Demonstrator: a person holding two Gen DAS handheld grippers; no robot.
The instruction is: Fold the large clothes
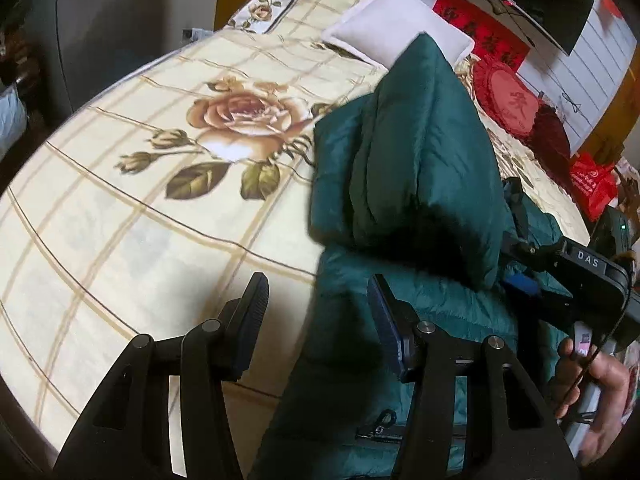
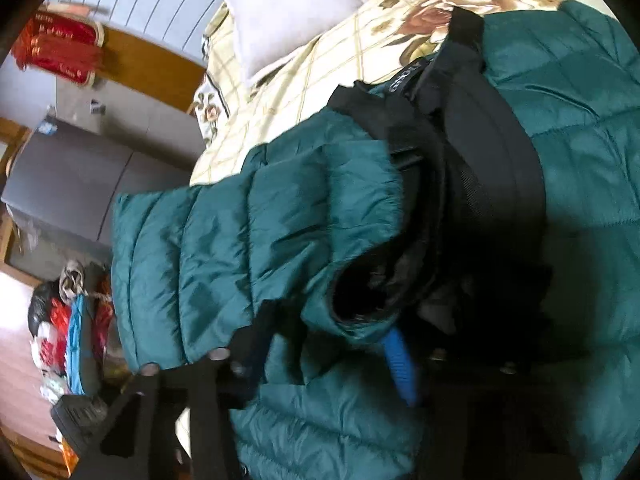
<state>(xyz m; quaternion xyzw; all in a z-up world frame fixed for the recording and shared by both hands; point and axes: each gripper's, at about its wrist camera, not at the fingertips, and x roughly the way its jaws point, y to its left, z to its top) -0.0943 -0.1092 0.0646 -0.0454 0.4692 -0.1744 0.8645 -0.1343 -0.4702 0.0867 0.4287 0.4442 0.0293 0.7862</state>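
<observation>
We see a teal puffer jacket (image 1: 404, 184) lying on the bed (image 1: 132, 216), its long axis running from us toward the white pillow (image 1: 400, 30), collar (image 2: 472, 148) at the near right. Our right gripper (image 2: 320, 360) grips a sleeve (image 2: 256, 248) and holds it raised across the body, while our left gripper (image 1: 316, 312) hangs wide open, holding nothing, at the jacket's left edge. The bed wears a cream checked sheet with roses; red cushions (image 1: 516, 104) lie by the headboard

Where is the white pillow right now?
The white pillow lies at the far end of the bed, just beyond the raised green jacket in the left wrist view, left of red cushions.
</observation>
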